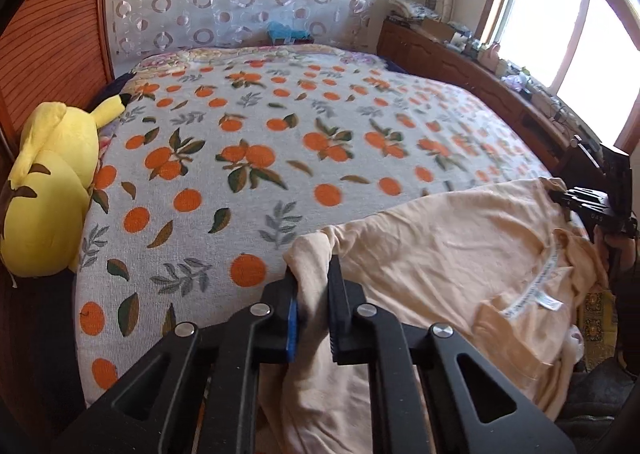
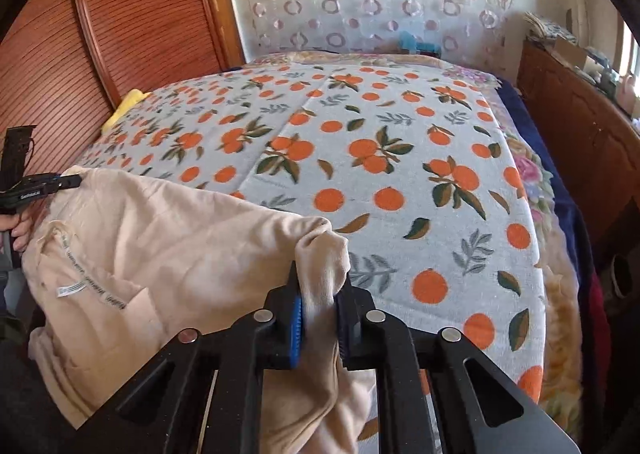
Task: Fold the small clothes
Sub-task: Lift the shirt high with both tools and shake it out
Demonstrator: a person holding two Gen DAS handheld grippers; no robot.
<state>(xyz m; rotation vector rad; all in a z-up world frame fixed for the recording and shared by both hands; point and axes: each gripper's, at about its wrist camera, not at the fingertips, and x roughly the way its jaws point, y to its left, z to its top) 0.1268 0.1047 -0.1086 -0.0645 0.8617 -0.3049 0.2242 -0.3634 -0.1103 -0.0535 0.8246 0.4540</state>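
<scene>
A pale peach garment (image 1: 440,254) with a white label is stretched over the near edge of the bed. My left gripper (image 1: 314,278) is shut on one bunched corner of it. My right gripper (image 2: 320,282) is shut on the other corner of the same garment (image 2: 160,246). Each gripper also shows in the other's view: the right one (image 1: 560,196) at the far right, the left one (image 2: 74,181) at the far left, both pinching the cloth's top edge. The garment hangs slack between them and down the bed's front.
The bed is covered by a white blanket with orange fruit print (image 1: 280,142). A yellow plush toy (image 1: 52,190) lies at the bed's left edge by a wooden panel. A cluttered wooden headboard shelf (image 1: 480,66) runs under the window on the right.
</scene>
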